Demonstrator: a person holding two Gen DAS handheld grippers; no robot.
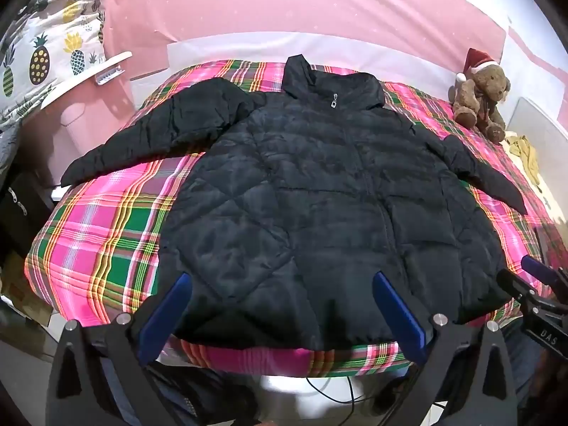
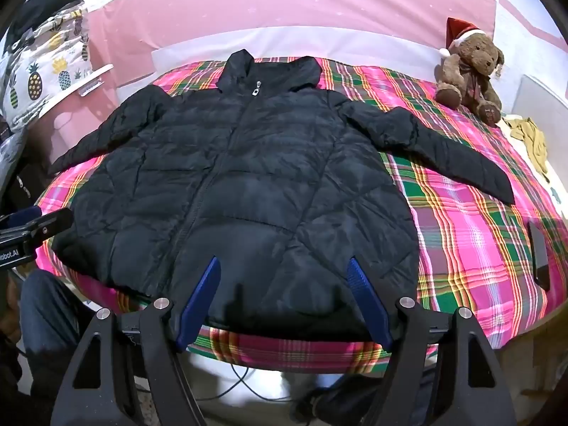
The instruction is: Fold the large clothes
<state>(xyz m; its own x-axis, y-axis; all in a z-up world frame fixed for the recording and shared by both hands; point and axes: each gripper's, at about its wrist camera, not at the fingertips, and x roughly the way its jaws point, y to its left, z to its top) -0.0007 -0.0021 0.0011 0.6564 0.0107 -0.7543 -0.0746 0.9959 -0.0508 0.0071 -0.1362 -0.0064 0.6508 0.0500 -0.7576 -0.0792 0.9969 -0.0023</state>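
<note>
A black quilted puffer jacket [image 1: 319, 191] [image 2: 241, 184] lies flat, front up and zipped, on a pink and green plaid cover [image 1: 99, 234] [image 2: 472, 234]. Both sleeves spread outward, collar at the far side. My left gripper [image 1: 280, 280] hovers open over the jacket's near hem, left of centre, blue pads wide apart with nothing between them. My right gripper [image 2: 284, 266] hangs open above the hem's right part, also holding nothing. Each gripper shows at the edge of the other's view: right gripper [image 1: 536, 273], left gripper [image 2: 32, 220].
A brown teddy bear [image 1: 479, 96] [image 2: 468, 71] in a red hat sits at the far right corner. A pineapple-print cloth [image 1: 46, 56] hangs at the left. A yellow cloth [image 2: 529, 138] and a dark flat device [image 2: 539, 252] lie on the right edge. Cables [image 1: 337, 387] trail on the floor below.
</note>
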